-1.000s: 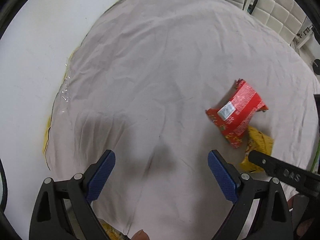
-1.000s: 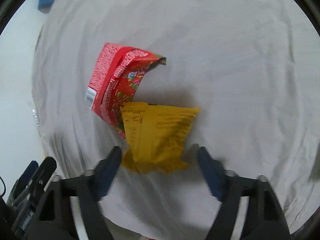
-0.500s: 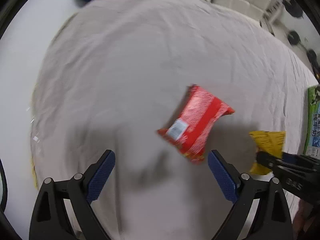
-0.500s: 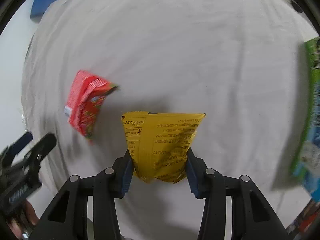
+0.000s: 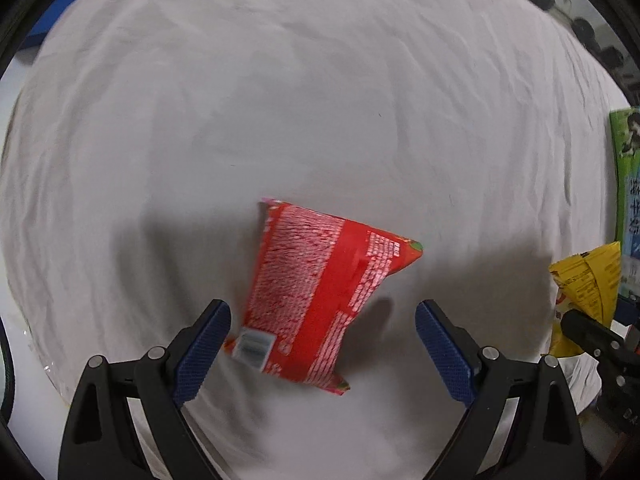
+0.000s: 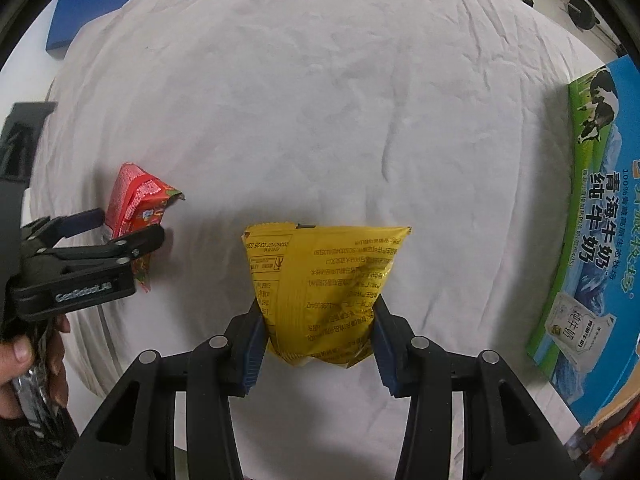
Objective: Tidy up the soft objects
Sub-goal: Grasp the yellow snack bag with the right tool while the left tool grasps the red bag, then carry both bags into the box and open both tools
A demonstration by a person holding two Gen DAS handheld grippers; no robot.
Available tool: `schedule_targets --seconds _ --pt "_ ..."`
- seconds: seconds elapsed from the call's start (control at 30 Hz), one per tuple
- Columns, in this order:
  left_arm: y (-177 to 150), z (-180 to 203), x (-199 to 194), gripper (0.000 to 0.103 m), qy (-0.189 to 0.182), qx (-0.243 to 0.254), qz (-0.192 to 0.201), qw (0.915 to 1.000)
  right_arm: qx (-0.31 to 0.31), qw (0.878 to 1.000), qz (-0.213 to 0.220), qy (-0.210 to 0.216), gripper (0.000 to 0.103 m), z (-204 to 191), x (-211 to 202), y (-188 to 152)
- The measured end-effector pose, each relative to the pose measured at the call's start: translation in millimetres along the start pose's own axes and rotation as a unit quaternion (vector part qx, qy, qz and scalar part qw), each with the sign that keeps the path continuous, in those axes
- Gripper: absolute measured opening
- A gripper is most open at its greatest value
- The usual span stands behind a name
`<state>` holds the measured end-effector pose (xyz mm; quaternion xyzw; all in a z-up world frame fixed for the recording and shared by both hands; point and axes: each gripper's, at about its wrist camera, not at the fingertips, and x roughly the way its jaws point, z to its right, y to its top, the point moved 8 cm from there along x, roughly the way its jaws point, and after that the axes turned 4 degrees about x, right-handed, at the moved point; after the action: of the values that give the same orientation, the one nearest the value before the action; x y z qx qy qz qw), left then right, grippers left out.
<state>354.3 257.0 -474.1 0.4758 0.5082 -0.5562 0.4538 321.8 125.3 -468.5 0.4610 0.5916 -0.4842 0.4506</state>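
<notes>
A red snack packet (image 5: 320, 292) lies on the white cloth (image 5: 280, 100). My left gripper (image 5: 322, 344) is open, its blue pads on either side of the packet's near end. The packet also shows in the right wrist view (image 6: 136, 208), partly behind the left gripper (image 6: 116, 236). My right gripper (image 6: 318, 344) is shut on a yellow snack packet (image 6: 324, 284) and holds it above the cloth. The yellow packet (image 5: 586, 284) also shows at the right edge of the left wrist view.
A green and blue milk carton box (image 6: 592, 216) lies at the right edge of the cloth, also in the left wrist view (image 5: 628, 176). A blue flat object (image 6: 68, 24) lies at the far left beyond the cloth.
My right gripper closed on the yellow packet and lifted it off the cloth, away from the red packet. My left gripper moved right, over the red packet, still open.
</notes>
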Motion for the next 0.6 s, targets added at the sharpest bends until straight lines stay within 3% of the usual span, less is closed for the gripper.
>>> schedule_targets --seconds 0.1,0.23,0.37,0.6 --pt "6 6 8 0.088 -0.003 0.005 -0.007 1.0 -0.004 1.0 -0.001 -0.002 0.049 0 4 -1" --pt "9 -2 19 0.071 0.013 0.0 -0.012 0.9998 -0.007 1.0 0.002 -0.01 0.049 -6 11 -2" --pt "9 -13 23 0.057 0.002 -0.022 -0.004 0.9998 -0.009 1.0 -0.002 -0.012 0.049 -8 12 -3" --pt "0 -28 25 0.051 -0.007 -0.042 0.009 0.9991 -0.021 1.0 -0.003 -0.012 0.049 -13 10 -2"
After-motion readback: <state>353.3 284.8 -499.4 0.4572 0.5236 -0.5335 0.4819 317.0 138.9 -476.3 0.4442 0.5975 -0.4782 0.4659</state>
